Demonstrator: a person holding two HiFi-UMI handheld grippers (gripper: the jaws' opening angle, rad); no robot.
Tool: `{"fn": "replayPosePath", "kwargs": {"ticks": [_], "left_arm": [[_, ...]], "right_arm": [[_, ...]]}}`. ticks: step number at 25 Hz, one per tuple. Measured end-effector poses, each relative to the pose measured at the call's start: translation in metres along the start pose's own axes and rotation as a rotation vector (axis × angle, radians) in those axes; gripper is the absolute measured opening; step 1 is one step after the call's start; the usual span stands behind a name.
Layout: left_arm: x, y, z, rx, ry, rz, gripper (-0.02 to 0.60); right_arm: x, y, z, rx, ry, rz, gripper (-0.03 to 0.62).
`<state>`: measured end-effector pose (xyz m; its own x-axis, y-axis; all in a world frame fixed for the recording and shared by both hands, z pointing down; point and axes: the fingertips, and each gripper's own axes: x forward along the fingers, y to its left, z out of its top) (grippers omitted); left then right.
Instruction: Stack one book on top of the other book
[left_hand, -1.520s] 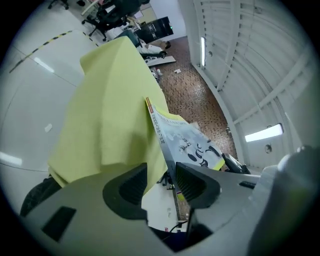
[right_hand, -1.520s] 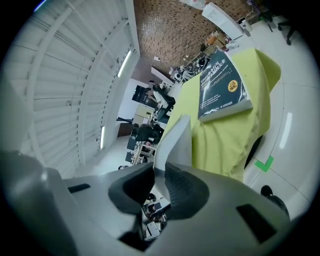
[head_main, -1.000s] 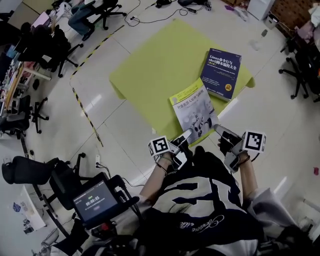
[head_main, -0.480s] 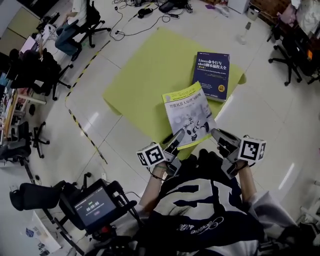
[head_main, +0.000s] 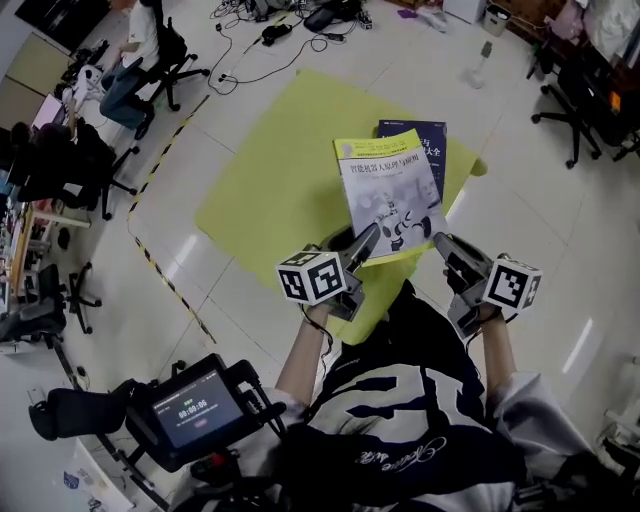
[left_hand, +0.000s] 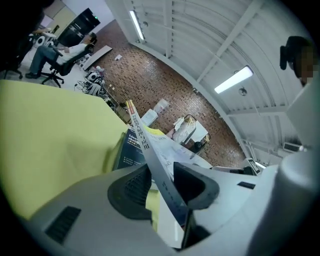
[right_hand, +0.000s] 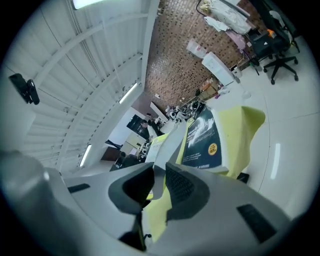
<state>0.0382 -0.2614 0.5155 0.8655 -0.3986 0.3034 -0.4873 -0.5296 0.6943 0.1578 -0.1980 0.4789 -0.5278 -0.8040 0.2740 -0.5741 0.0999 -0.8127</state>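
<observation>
A white book with yellow edging is held up off the yellow table by both grippers. Its far part covers most of the dark blue book, which lies flat at the table's far right. My left gripper is shut on the white book's near left corner. In the left gripper view its spine runs between the pads, with the blue book behind. My right gripper is shut on the near right corner. In the right gripper view the book's edge sits between the jaws, the blue book beyond.
Office chairs stand on the floor to the right, and more chairs with seated people at the far left. Cables lie beyond the table. Yellow-black tape runs along the floor left of the table. A screen device sits near my body.
Both grippers have lifted the white book off the table and carried it away from me, so it now overlaps the blue book. The left gripper has rolled.
</observation>
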Motion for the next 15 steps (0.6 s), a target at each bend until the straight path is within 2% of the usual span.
{"fn": "replayPosePath", "kwargs": {"ticks": [4, 10, 13, 15], "left_arm": [[0.071, 0.021, 0.006, 0.041, 0.09, 0.054, 0.14], [0.105, 0.041, 0.003, 0.121, 0.164, 0.174, 0.14], [0.117, 0.059, -0.007, 0.103, 0.204, 0.255, 0.141], [0.117, 0.07, -0.02, 0.07, 0.2, 0.279, 0.15]], "right_arm": [[0.02, -0.056, 0.034, -0.02, 0.034, -0.09, 0.067], [0.033, -0.097, 0.037, -0.067, 0.125, -0.167, 0.069], [0.041, -0.116, 0.033, -0.046, 0.165, -0.178, 0.067], [0.042, -0.13, 0.019, 0.0, 0.16, -0.174, 0.067]]}}
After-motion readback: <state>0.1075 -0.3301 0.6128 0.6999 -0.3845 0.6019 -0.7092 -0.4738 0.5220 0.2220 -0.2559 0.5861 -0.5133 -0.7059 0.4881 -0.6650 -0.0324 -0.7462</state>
